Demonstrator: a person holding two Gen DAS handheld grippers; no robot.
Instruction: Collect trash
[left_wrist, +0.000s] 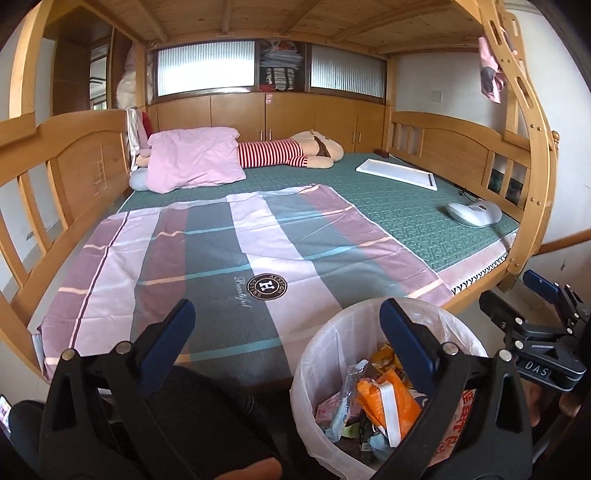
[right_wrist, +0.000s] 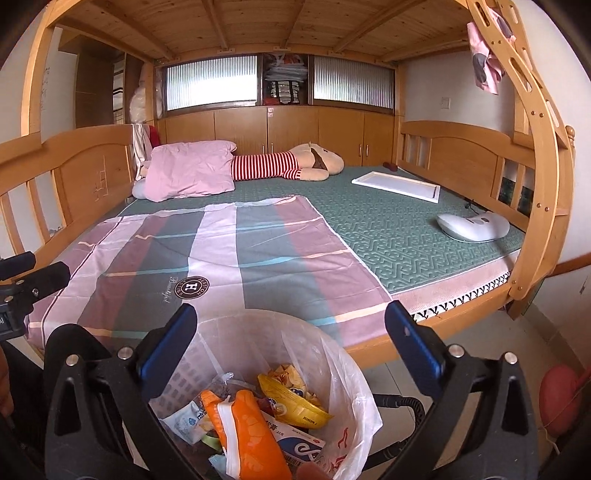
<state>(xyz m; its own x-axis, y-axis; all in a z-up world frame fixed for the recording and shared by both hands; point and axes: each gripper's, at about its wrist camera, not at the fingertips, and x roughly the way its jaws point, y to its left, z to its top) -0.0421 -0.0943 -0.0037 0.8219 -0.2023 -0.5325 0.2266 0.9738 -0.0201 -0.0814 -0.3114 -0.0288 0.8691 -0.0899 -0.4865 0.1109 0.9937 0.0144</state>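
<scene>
A white bin with a clear plastic liner (left_wrist: 317, 354) stands on the floor at the foot of the bed. It holds several wrappers, among them an orange packet (left_wrist: 384, 402) and a yellow bag (right_wrist: 295, 404). My left gripper (left_wrist: 288, 317) hangs open over the bin's left rim and the bed edge, with nothing between its blue pads. Right above the bin (right_wrist: 332, 369), my right gripper (right_wrist: 291, 321) is also open and empty, with the orange packet (right_wrist: 251, 424) below it. The right gripper (left_wrist: 517, 295) shows at the right edge of the left wrist view. The left gripper (right_wrist: 33, 273) shows at the left edge of the right wrist view.
A wooden bunk bed fills the view. On it lie a striped sheet (left_wrist: 229, 258), a green mat (left_wrist: 406, 218), a pink pillow (left_wrist: 195, 158), a striped plush toy (left_wrist: 291, 151), a white board (left_wrist: 399, 173) and a white device (left_wrist: 472, 212). The ladder post (right_wrist: 543, 206) stands at right, with a red ball (right_wrist: 557, 402) on the floor.
</scene>
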